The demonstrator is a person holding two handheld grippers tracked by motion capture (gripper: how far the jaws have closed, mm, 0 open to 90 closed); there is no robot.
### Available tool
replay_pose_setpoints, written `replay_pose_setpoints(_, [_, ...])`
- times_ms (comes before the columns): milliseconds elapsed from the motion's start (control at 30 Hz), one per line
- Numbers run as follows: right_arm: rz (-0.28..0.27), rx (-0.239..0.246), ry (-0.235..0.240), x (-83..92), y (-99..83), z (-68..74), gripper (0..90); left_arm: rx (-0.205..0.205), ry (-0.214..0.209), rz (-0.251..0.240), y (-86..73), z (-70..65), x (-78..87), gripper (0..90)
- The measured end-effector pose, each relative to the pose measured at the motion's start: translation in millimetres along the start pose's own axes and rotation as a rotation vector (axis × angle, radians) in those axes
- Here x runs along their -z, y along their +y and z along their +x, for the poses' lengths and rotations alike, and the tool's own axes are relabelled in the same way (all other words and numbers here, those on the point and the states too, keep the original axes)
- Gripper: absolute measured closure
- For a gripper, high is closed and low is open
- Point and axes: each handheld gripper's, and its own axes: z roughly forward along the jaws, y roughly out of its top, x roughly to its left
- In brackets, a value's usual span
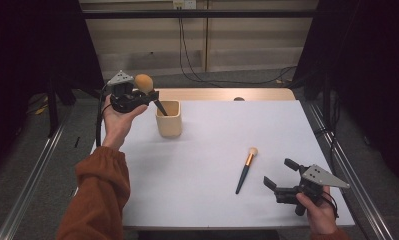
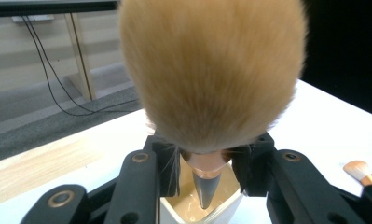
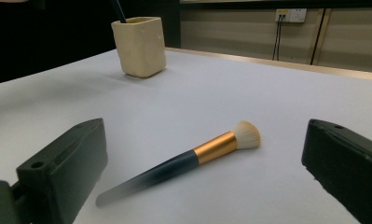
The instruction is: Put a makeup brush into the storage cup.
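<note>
1. A large makeup brush (image 1: 147,87) with a round, fluffy tan head is held over a cream cup (image 1: 168,118) at the far left of a white table (image 1: 212,190). The brush is tilted, head up, and its dark pointed handle reaches down into the cup's open mouth.
2. In the left gripper view, the brush head (image 2: 211,70) is seen close up, above a copper collar and a grey handle tip that points at the cup's pale inside (image 2: 200,200).
3. The brush is pinched just under its head by the jaws of the left gripper (image 1: 146,96), which is held in a hand with a rust-orange sleeve.
4. The first brush is judged to be nearly stowed: it is partly in the cup but not yet let go.
5. A second, smaller brush (image 1: 246,170) lies flat on the table, well apart from the cup, toward the near right. It is seen with a pale flat head, a gold collar and a dark handle (image 3: 193,161).
6. The right gripper (image 1: 282,176) is held just beside this second brush, its jaws spread wide and holding nothing.
7. The second brush is judged to be what is left: it is untouched and has yet to be picked up and put into the cup.
</note>
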Motion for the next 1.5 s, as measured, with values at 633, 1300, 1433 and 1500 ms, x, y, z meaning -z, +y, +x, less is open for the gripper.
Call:
replay_pose_setpoints(633, [-0.002, 0.002, 0.003, -0.2, -0.4, 0.1, 0.0, 0.027, 0.013, 0.041, -27.4, 3.1, -16.2, 65.4])
replay_pose_setpoints(1300, [0.005, 0.008, 0.002, -0.3, -0.6, -0.1, 0.0, 0.031, 0.019, 0.075, -45.6, 1.1, -25.6, 54.5])
replay_pose_setpoints(1433, [0.003, 0.009, 0.006, -0.2, -0.4, 0.3, 0.0, 0.046, 0.022, 0.066, -49.4, 3.2, -24.1, 41.1])
replay_pose_setpoints(1500, [0.004, 0.007, 0.005, -0.3, -0.4, 0.2, 0.0, 0.042, 0.022, 0.053, -49.6, 2.9, -22.8, 36.2])
